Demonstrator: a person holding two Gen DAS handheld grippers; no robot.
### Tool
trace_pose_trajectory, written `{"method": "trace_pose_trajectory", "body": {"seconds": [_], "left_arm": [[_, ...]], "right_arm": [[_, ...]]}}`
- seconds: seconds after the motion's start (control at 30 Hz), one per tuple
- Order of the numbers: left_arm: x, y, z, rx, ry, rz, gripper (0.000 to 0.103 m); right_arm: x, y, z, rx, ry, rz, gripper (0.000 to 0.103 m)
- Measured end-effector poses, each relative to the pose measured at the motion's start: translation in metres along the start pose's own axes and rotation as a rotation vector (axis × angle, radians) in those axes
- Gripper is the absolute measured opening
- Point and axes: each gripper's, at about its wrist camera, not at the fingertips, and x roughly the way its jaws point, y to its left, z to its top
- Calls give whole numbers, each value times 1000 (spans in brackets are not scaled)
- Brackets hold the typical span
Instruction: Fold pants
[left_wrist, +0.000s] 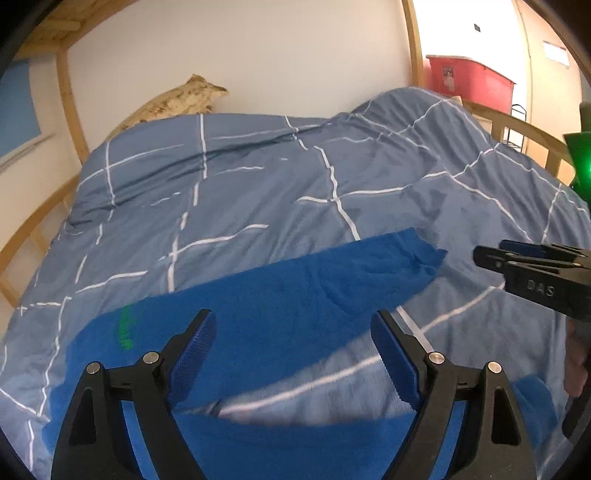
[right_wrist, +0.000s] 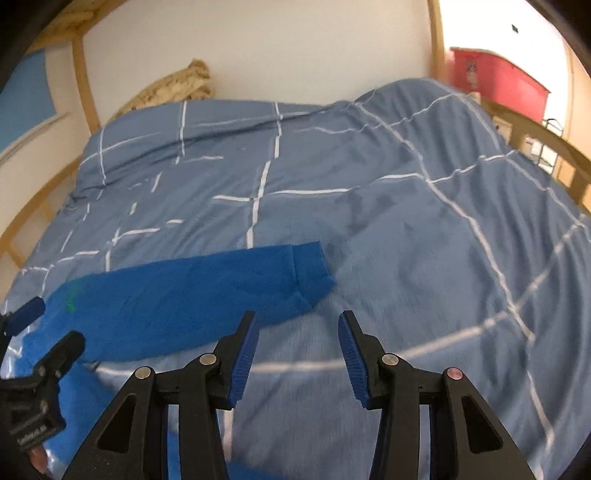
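Pants (left_wrist: 280, 295) | long axis left-right across duvet (left_wrist: 258, 184) | cuff end right

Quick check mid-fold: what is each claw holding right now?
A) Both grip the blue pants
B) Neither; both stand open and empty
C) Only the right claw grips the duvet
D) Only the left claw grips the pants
B: the left claw and right claw both show a clear gap between their pads, with the blue pants lying loose on the checked duvet.

pants (left_wrist: 280, 295) near part cut by bottom edge | duvet (right_wrist: 424, 332) foreground blurred | red bin (right_wrist: 498, 81) blurred
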Motion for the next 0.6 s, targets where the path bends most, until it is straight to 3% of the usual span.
{"method": "trace_pose_trajectory", "body": {"seconds": [0.27,0.53,0.6], "left_arm": [[50,-17,-3,0,54,1,85],[62,-27,-11,-22,84,-32,85],[62,-28,-14,-36,88,-44,85]], "right_arm": [[72,-16,11,54,96,23,45],[116,-34,17,172,165,20,44],[122,-37,15,191,171,40,23]]}}
